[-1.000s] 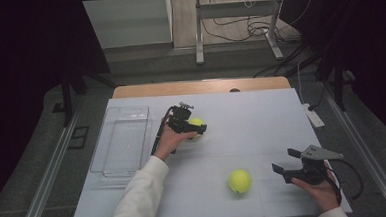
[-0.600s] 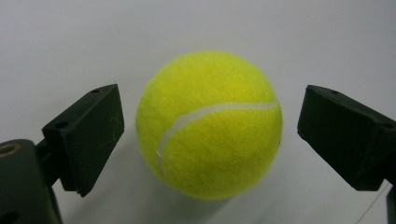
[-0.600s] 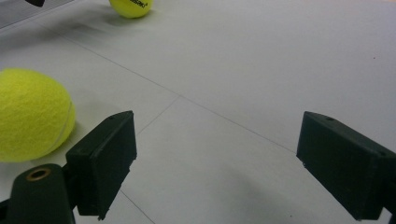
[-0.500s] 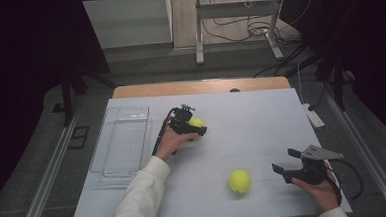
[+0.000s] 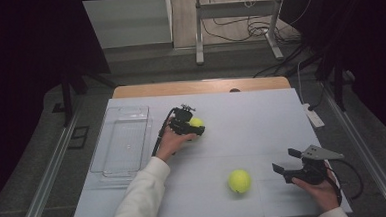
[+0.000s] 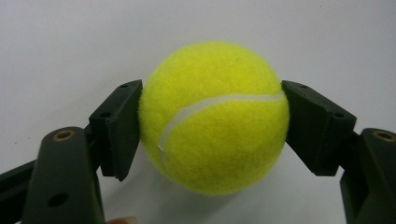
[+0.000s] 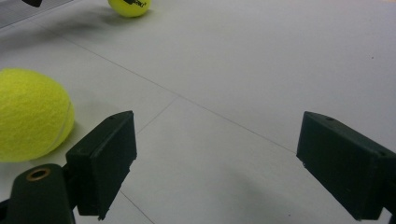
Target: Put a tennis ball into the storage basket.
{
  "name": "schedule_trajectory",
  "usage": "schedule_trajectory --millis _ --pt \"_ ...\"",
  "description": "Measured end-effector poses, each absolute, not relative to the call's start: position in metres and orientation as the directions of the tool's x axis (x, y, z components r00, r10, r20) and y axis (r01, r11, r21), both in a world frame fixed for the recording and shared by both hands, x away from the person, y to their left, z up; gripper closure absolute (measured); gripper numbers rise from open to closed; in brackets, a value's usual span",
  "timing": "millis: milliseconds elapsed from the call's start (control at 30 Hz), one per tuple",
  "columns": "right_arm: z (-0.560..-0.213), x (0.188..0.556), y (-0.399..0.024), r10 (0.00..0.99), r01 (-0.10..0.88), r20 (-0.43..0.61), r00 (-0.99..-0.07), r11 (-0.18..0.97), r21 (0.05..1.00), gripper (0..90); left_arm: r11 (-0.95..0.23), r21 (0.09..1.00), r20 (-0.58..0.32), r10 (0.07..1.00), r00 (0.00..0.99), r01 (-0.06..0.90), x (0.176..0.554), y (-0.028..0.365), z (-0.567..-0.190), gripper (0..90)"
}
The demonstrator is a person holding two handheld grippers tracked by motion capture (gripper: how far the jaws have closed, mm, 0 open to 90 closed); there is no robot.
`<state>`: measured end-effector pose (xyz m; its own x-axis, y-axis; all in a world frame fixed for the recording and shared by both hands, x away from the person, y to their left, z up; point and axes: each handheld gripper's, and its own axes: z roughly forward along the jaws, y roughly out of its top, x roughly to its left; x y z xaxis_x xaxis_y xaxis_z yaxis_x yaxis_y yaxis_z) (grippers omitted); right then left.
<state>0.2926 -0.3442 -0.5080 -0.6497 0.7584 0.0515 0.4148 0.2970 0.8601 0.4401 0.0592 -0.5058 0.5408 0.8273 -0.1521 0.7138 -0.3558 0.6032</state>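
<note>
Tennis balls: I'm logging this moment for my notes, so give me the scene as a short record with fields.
left gripper: jaws just closed, pads pressing both sides of a tennis ball
right gripper: open, nothing between the jaws
second ball: loose on the table, left of the right gripper
clear tray: at the table's left side, nothing in it

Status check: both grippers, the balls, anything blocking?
Left gripper just closed, shut on far tennis ball. Right gripper open, empty, beside near tennis ball. Clear tray left of held ball, path unobstructed.
</note>
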Motion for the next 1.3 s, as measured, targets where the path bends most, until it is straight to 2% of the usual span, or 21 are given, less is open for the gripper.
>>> schedule_trajectory --millis 1300 --pt "-0.508 0.292 -0.344 0.766 0.419 0.05 -0.641 0.294 0.859 12.3 -0.337 0.724 -0.171 0.757 0.63 0.602 0.396 0.071 -0.47 26.7"
